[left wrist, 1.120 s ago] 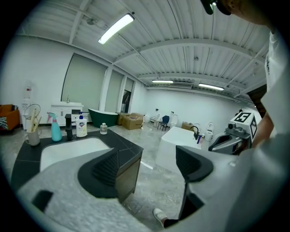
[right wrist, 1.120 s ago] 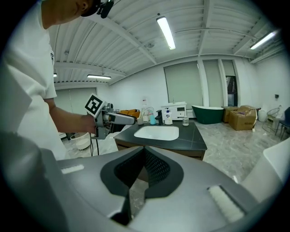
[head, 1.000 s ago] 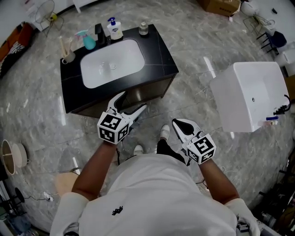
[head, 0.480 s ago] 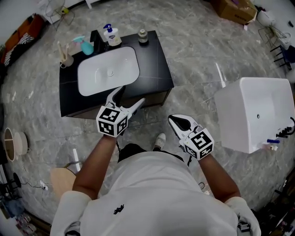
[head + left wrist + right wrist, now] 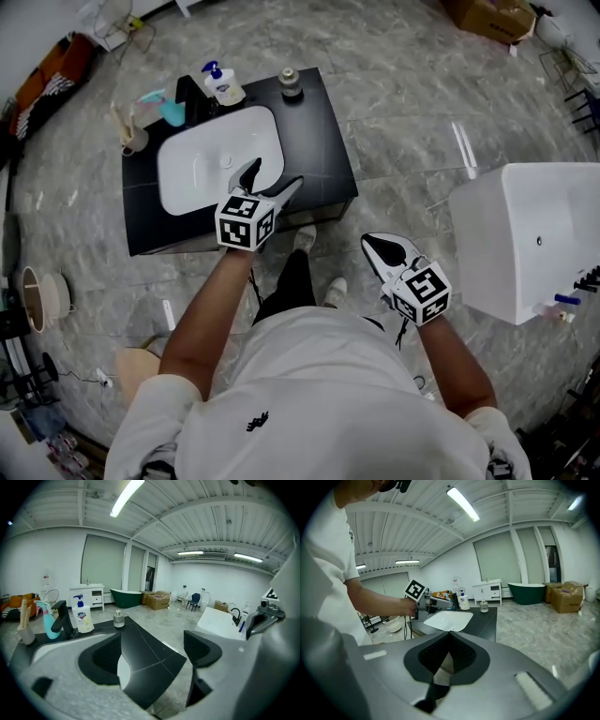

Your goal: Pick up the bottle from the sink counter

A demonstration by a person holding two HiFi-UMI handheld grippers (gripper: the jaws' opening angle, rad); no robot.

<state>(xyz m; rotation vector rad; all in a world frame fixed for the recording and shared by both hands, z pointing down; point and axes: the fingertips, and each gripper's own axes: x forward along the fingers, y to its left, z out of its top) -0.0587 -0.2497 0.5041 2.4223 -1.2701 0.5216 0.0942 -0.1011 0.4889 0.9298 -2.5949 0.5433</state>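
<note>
On the black sink counter [image 5: 323,141], along its back edge, stand a white pump bottle [image 5: 223,86] with a blue pump, a teal spray bottle [image 5: 170,109] and a small clear glass bottle [image 5: 289,82]. My left gripper [image 5: 275,175] hovers over the counter's front edge beside the white basin [image 5: 202,164]. Its jaws are wide and opening, with nothing between them. In the left gripper view the pump bottle [image 5: 83,618] and glass bottle [image 5: 119,618] stand well ahead of the left gripper [image 5: 150,656]. My right gripper [image 5: 380,247] hangs shut and empty over the floor, right of the counter.
A black faucet [image 5: 192,94] stands between the teal bottle and the pump bottle. A cup with brushes [image 5: 131,139] sits at the counter's back left corner. A large white tub [image 5: 534,234] stands on the marble floor to the right. Cardboard boxes [image 5: 492,14] lie far back.
The person has stepped closer to the counter. My left gripper has moved forward, from in front of the counter to over its front edge by the basin. The right gripper stays low.
</note>
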